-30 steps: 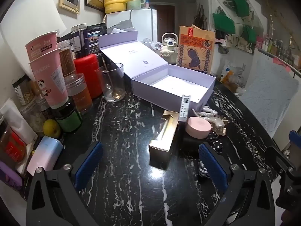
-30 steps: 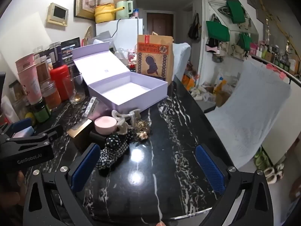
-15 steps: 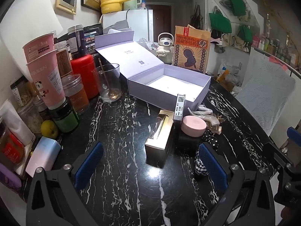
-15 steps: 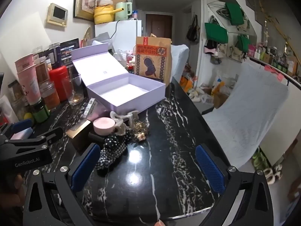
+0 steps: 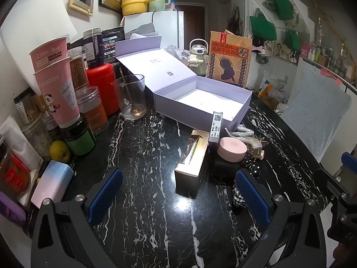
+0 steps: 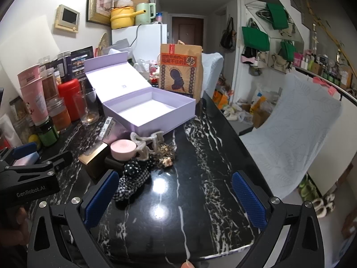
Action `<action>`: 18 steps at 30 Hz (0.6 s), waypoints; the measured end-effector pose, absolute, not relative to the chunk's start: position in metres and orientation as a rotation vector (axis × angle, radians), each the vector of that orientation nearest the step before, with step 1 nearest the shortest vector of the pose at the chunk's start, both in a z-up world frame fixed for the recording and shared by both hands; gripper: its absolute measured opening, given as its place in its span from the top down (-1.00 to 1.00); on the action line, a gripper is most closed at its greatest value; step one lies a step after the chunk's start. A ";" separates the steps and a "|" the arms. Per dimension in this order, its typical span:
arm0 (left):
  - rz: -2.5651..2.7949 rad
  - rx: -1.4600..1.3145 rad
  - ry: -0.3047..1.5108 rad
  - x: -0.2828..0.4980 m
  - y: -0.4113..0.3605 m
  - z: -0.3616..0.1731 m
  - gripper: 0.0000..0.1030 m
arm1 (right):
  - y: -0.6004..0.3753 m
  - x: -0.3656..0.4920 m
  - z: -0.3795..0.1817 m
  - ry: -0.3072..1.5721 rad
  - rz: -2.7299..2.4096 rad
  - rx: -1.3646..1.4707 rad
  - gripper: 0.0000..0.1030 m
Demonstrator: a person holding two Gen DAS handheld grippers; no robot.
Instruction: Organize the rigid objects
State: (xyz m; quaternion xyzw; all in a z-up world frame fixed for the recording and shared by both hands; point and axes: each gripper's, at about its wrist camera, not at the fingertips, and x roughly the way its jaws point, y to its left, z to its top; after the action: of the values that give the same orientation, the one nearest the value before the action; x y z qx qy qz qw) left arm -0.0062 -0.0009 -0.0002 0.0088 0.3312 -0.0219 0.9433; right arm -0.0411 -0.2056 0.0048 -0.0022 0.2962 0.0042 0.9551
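Note:
An open lilac box (image 5: 225, 111) (image 6: 160, 120) with its lid tilted back stands empty on the black marble table (image 5: 145, 151). In front of it lie a gold box (image 5: 191, 160) (image 6: 92, 156), a slim barcode box (image 5: 216, 127) (image 6: 106, 126), a pink round case (image 5: 232, 149) (image 6: 122, 149) on a black box, beige hair claws (image 5: 250, 137) (image 6: 145, 144) and dotted and checked scrunchies (image 6: 131, 178). My left gripper (image 5: 178, 197) hovers open just short of the gold box. My right gripper (image 6: 176, 197) is open too, beside the scrunchies, holding nothing.
Jars, pink cups (image 5: 58, 84), a red canister (image 5: 101, 87) and a glass with a spoon (image 5: 131, 98) crowd the table's left side. A brown paper bag (image 5: 229, 60) stands behind the box. A covered chair (image 6: 296, 134) sits off the right edge.
Both grippers have drawn back slightly from the table and risen a little; the objects sit lower and farther in view. Nothing on the table has moved.

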 end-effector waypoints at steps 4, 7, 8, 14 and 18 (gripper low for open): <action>-0.045 0.019 0.676 -0.006 -0.001 0.000 -1.00 | -0.206 -0.040 0.005 0.600 0.008 -0.003 -1.00; -0.043 0.022 0.677 -0.007 0.000 0.000 -1.00 | -0.206 -0.040 0.004 0.601 0.007 -0.002 -1.00; -0.042 0.022 0.677 -0.007 0.000 0.000 -1.00 | -0.206 -0.040 0.004 0.602 0.007 -0.002 -1.00; -0.043 0.022 0.682 -0.007 0.001 0.000 -1.00 | -0.207 -0.041 0.003 0.606 0.005 0.000 -1.00; -0.041 0.025 0.684 -0.007 0.001 -0.001 -1.00 | -0.207 -0.040 0.003 0.606 0.005 0.000 -1.00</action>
State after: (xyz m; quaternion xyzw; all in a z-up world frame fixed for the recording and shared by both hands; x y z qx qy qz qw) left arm -0.0070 0.0007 -0.0006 0.0121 0.3351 -0.0202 0.9419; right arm -0.0404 -0.2071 0.0028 0.0002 0.2983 0.0023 0.9545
